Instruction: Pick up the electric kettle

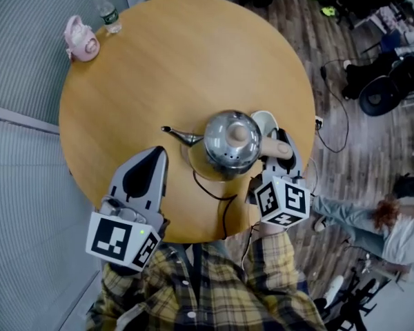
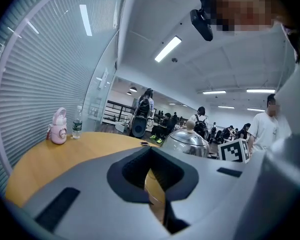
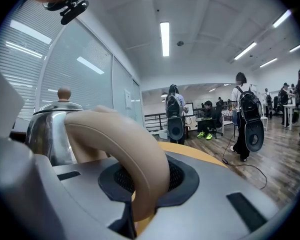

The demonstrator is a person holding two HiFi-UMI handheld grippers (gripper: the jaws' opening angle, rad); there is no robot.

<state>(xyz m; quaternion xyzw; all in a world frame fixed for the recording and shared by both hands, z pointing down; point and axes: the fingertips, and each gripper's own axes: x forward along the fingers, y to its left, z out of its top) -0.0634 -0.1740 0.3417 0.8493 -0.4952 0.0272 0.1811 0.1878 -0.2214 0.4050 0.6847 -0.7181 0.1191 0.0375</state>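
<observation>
Electric kettle (image 1: 229,142): polished steel body, knobbed lid, thin spout (image 1: 176,134), beige handle (image 3: 125,149). It sits over its base at the near side of the desk (image 1: 179,61). The right gripper (image 1: 279,150) pinches the handle. Lift level with a firm grip, and mind the cord (image 1: 217,197). The left gripper (image 1: 152,161) is pressed together and empty.
</observation>
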